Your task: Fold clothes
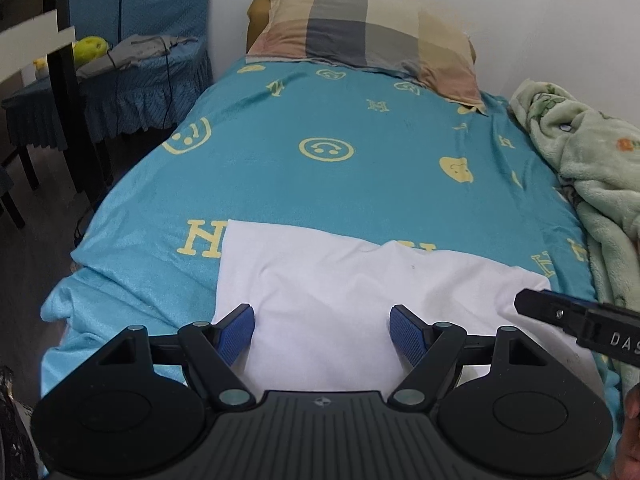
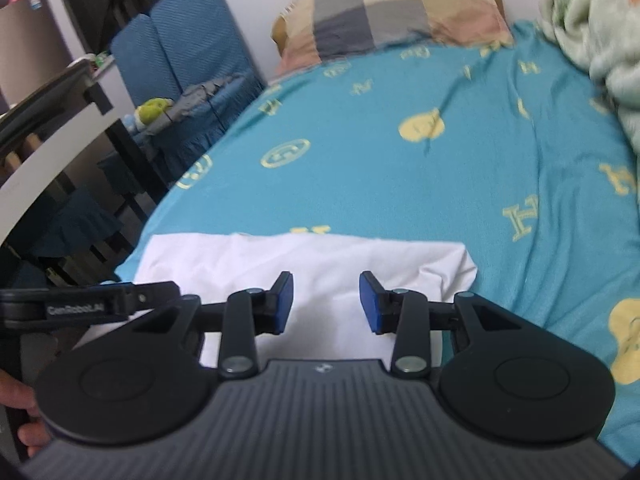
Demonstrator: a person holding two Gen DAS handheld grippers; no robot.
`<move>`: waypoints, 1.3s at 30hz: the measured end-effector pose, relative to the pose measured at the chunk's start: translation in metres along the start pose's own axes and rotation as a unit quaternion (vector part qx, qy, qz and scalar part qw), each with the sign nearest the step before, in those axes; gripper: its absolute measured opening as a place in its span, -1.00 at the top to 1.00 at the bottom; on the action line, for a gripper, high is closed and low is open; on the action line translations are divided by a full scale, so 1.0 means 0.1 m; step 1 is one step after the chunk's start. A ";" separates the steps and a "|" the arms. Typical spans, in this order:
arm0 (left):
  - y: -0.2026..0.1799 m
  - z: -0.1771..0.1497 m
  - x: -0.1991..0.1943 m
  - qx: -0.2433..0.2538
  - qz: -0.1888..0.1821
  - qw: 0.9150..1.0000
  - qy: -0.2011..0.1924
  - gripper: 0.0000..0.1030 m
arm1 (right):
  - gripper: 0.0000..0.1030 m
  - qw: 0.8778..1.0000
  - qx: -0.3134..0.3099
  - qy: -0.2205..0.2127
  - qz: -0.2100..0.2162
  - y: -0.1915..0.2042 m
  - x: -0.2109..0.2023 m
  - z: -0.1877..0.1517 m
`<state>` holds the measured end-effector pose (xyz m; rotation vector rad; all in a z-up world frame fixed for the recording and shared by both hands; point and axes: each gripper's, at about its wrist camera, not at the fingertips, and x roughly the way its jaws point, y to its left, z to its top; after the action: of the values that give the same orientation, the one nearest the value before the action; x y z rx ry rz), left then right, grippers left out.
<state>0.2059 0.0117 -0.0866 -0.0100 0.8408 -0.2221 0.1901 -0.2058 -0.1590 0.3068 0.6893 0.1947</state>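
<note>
A folded white garment (image 1: 340,276) lies flat on the near end of the bed, also seen in the right wrist view (image 2: 312,252). My left gripper (image 1: 322,316) hovers over its near left part, jaws wide open and nothing between the blue pads. My right gripper (image 2: 326,286) is over the garment's right part; its jaws stand partly apart, with a clear gap and no cloth pinched. One black finger of the right gripper (image 1: 536,306) reaches in from the right in the left wrist view. The left gripper's finger (image 2: 120,300) shows at the left of the right wrist view.
The bed has a teal sheet (image 1: 320,140) with yellow prints. A checked pillow (image 1: 360,28) lies at the head and a crumpled green blanket (image 1: 580,152) along the right side. Blue-covered chairs (image 1: 140,72) and a dark table stand to the left.
</note>
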 end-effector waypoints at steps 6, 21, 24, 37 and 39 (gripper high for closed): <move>-0.14 -0.15 -0.19 0.024 -0.005 1.000 0.003 -0.49 | 0.23 1.000 -0.009 0.014 0.001 0.05 -0.13 -0.08; 0.12 -0.39 -0.59 -0.103 -0.061 0.993 0.012 -0.60 | 0.27 0.999 0.031 0.034 0.002 -0.07 -0.11 -0.17; 0.25 -0.54 -0.80 -0.174 -0.105 0.979 0.015 -0.64 | 0.23 0.999 0.040 0.022 -0.002 -0.08 -0.24 -0.15; 0.66 -1.09 -0.31 -0.387 -0.182 0.897 0.108 -0.65 | 0.21 0.998 0.052 0.027 0.013 -0.08 -0.35 -0.13; 0.70 -1.12 -0.25 -0.406 -0.187 0.888 0.105 -0.65 | 0.22 0.998 0.053 0.041 0.010 -0.09 -0.29 -0.15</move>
<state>0.1208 0.0939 -0.1498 -0.9593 1.0955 -0.2191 0.1588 -0.2194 -0.1556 0.4087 0.7795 0.1914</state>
